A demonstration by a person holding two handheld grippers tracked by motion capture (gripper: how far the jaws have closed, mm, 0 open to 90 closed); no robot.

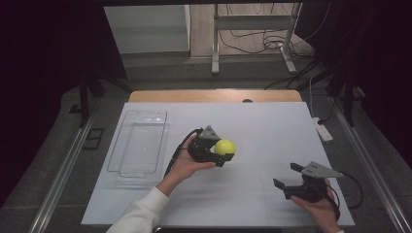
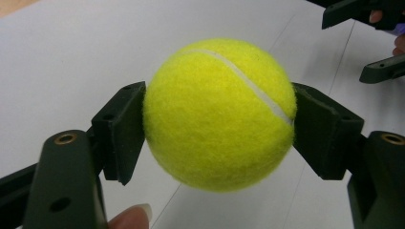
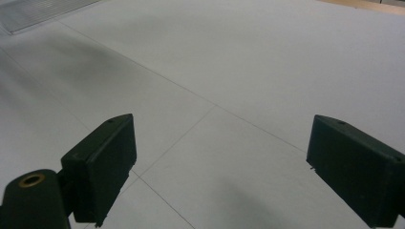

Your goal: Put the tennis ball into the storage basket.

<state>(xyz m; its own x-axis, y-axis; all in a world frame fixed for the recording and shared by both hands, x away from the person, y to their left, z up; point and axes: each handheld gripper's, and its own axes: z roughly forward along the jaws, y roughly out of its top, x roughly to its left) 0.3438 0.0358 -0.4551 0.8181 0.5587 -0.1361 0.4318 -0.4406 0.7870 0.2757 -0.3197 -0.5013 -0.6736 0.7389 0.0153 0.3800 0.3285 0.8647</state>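
Observation:
A yellow tennis ball point(image 1: 225, 146) is held just above the middle of the white table sheet, with my left gripper point(image 1: 223, 148) shut on it. In the left gripper view the ball point(image 2: 218, 114) sits squeezed between the two black pads point(image 2: 120, 131), and a fingertip of the hand shows at the bottom edge. My right gripper point(image 1: 286, 175) rests low near the front right of the sheet, its jaws wide open with nothing between them. The right gripper view has its pads point(image 3: 102, 164) apart over bare sheet.
A clear plastic tray point(image 1: 140, 143) lies on the left part of the sheet point(image 1: 262, 121), holding nothing that I can see. A white power strip point(image 1: 322, 129) lies off the sheet's right edge. Metal rails run along both sides of the table.

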